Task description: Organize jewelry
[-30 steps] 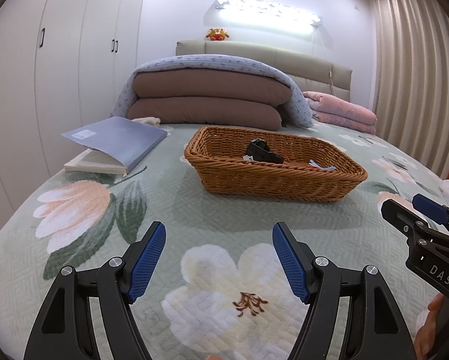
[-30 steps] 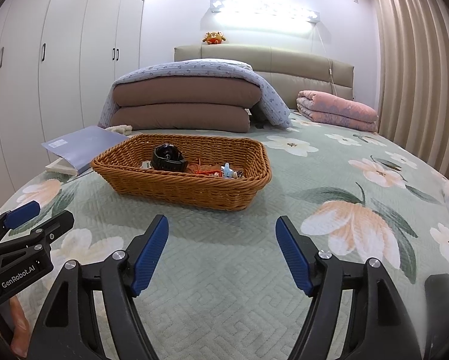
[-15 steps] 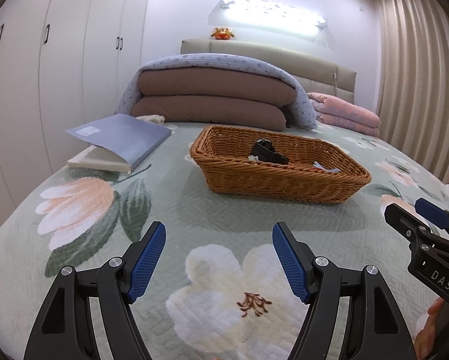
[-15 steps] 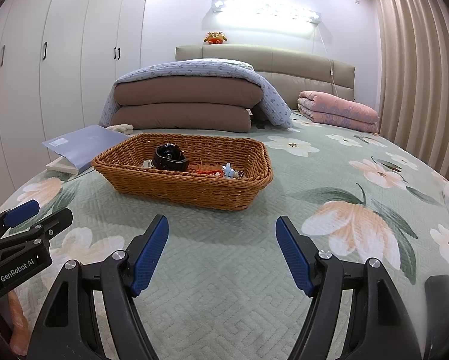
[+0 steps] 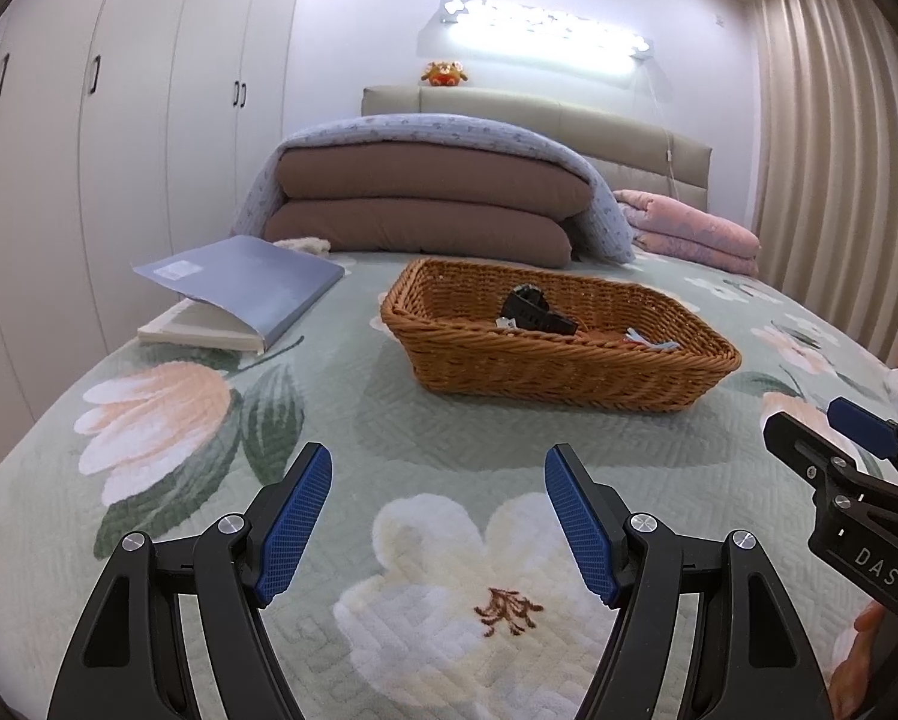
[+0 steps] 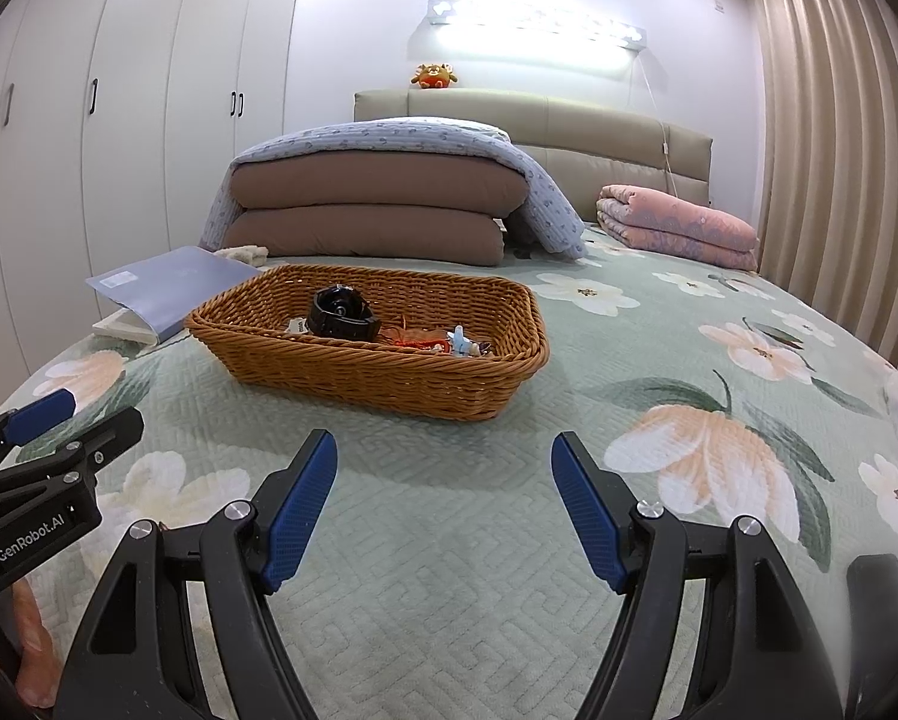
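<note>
Nothing has moved since the earlier frames. From the left: a grey-blue folder (image 5: 251, 285) on the floral green bedspread (image 5: 389, 438), the left gripper (image 5: 437, 516) wide and empty, the woven wicker basket (image 6: 389, 372) holding a black watch (image 6: 344, 315) and small jewelry pieces (image 6: 449, 343), the right gripper (image 6: 443, 507) equally wide, empty.

Almost nothing changes. Ahead of the left gripper (image 5: 437, 516), the wicker basket (image 5: 544, 372) and the blue book (image 5: 251, 288) to its left sit a hair further right and lower in the left wrist view than a second ago. In the right wrist view, the left gripper's tip shows slightly higher.
</note>
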`<act>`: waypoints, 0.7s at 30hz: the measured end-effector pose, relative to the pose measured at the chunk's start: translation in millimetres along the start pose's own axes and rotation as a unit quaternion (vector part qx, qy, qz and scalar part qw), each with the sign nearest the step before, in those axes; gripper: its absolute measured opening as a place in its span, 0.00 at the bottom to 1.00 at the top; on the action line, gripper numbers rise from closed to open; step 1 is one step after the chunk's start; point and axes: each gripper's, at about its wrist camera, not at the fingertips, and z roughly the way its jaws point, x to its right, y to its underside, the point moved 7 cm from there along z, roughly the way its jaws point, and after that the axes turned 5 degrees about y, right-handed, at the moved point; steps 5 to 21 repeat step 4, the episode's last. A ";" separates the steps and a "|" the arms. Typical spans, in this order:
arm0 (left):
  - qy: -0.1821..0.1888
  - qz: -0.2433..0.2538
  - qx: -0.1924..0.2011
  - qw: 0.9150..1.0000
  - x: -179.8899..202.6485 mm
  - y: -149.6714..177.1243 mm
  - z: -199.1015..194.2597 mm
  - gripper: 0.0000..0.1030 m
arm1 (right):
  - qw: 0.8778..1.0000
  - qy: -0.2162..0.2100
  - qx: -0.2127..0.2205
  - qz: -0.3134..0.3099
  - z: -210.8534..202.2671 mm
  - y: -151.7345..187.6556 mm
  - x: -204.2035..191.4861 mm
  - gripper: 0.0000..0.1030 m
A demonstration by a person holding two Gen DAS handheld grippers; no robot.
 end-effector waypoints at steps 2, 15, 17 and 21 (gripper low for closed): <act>-0.004 0.005 0.008 1.000 1.6 -1.6 -2.3 0.73 | 1.000 0.000 0.000 0.000 0.3 -0.2 -0.9 0.74; -0.001 0.011 0.009 1.000 4.6 -2.2 -3.0 0.73 | 1.000 -0.001 -0.001 -0.001 0.1 0.1 -0.6 0.74; -0.001 0.011 0.009 1.000 4.6 -2.2 -3.0 0.73 | 1.000 -0.001 -0.001 -0.001 0.1 0.1 -0.6 0.74; -0.001 0.011 0.009 1.000 4.6 -2.2 -3.0 0.73 | 1.000 -0.001 -0.001 -0.001 0.1 0.1 -0.6 0.74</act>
